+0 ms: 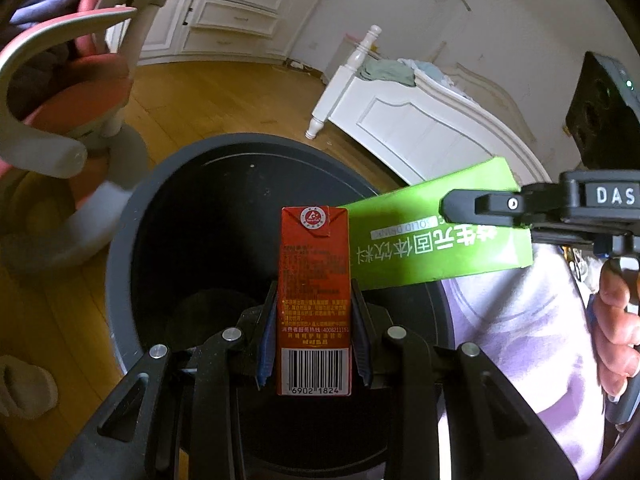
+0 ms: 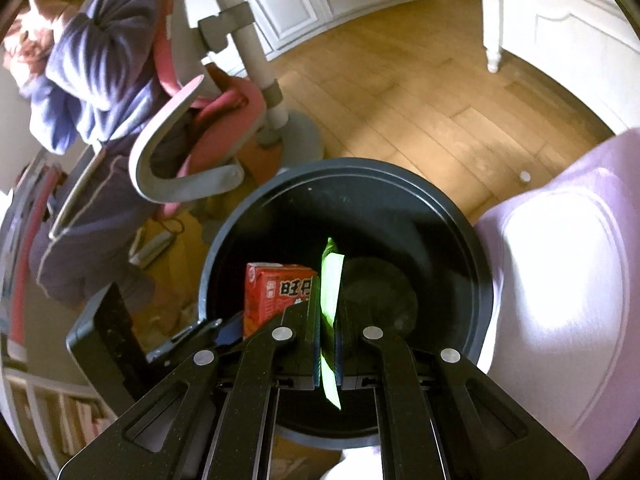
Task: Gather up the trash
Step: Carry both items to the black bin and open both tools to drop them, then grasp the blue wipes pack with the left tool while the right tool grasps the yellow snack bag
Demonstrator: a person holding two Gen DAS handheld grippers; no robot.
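Note:
My left gripper [image 1: 314,296] is shut on a red drink carton [image 1: 314,280] with a barcode, held over the open mouth of a dark round trash bin [image 1: 124,240]. My right gripper [image 2: 329,304] is shut on a flat green box [image 2: 331,280], seen edge-on, also over the bin [image 2: 476,280]. In the left wrist view the green box [image 1: 432,236] comes in from the right, its end next to the carton's top, with the right gripper [image 1: 460,208] clamped on it. The red carton [image 2: 272,292] shows left of the green box in the right wrist view.
A pink and grey chair [image 2: 192,128] draped with purple clothing stands left of the bin on the wooden floor [image 2: 400,92]. A white bed frame [image 1: 400,120] is behind at the right. Lilac fabric [image 2: 560,280] lies right of the bin. A slipper [image 1: 24,388] sits at the left.

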